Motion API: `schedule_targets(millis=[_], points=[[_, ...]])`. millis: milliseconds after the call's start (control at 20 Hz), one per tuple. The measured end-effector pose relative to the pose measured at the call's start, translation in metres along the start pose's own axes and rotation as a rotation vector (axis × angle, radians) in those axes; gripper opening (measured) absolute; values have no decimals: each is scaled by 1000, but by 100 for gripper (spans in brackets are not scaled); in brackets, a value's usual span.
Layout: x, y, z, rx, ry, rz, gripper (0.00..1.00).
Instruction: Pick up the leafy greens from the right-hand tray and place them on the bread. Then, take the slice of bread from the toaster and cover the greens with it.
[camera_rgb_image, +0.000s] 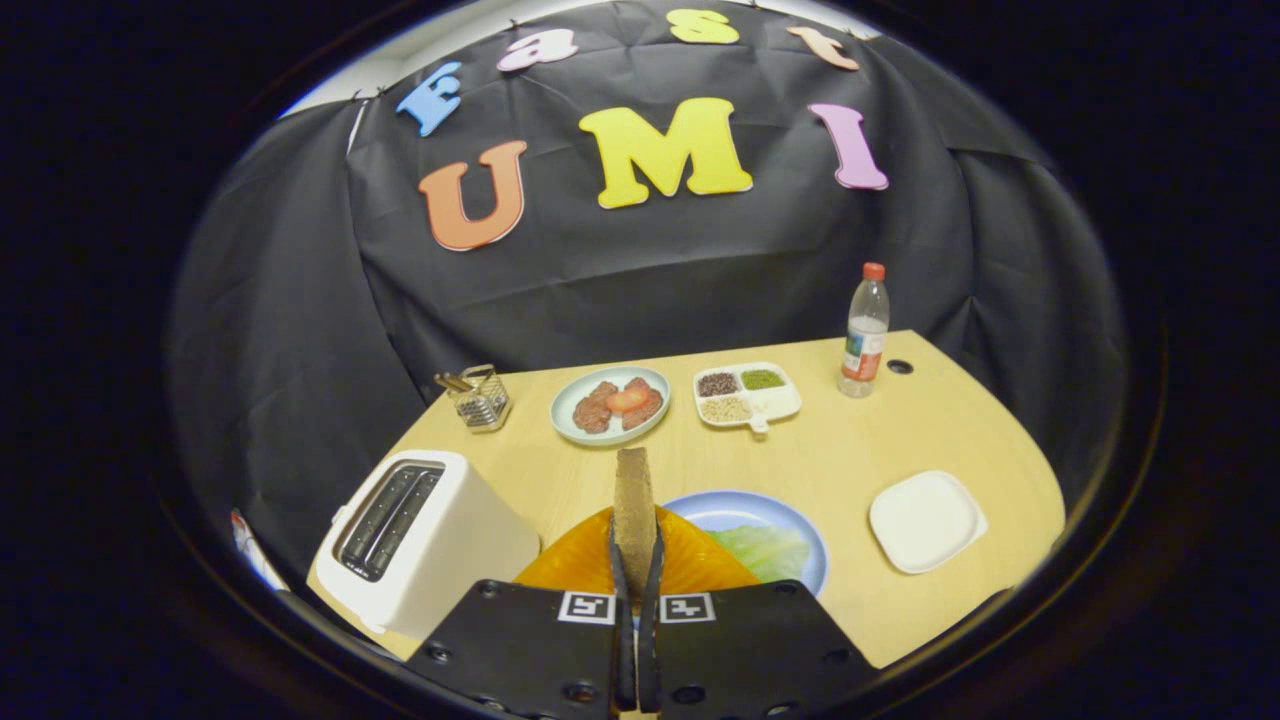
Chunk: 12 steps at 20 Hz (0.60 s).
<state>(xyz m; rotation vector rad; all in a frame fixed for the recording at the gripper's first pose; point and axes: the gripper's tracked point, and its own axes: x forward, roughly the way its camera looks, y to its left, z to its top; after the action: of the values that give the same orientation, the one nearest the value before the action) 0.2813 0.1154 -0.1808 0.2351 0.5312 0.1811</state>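
Pale wood makes up the desk (800, 470), backed by a wall of black cloth; nearest of all, the gripper (636, 560) has its jaws clenched on a slice of bread (634, 505), held upright and edge-on between the two fingers; just beneath and ahead of them lies something orange and ridged (690, 560), and whether that is a plate or the lower bread I cannot tell; behind it a blue plate (740, 508) carries the leafy greens (768, 550), pale and just beside the fingers on the right; the white toaster (425, 540) stands close on the left, its slots looking empty; a white square tray (925, 520) sits off to the right, bare; farther on are a small wire basket (480, 397), a plate of meat and tomato (610, 403), a divided dish of grains (745, 395), and a water bottle (865, 330). By my reading the second step is in hand, the slice drawn and carried over; the next move calls for tipping it flat and lowering it squarely onto the greens before the jaws let go.
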Motion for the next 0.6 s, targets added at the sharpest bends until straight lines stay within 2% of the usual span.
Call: schedule_targets(millis=[150,300,600], points=[[16,-17,-13,59,9,6,2],[34,-34,-33,97,71,7,2],[42,-67,-42,63,87,-40,3]])
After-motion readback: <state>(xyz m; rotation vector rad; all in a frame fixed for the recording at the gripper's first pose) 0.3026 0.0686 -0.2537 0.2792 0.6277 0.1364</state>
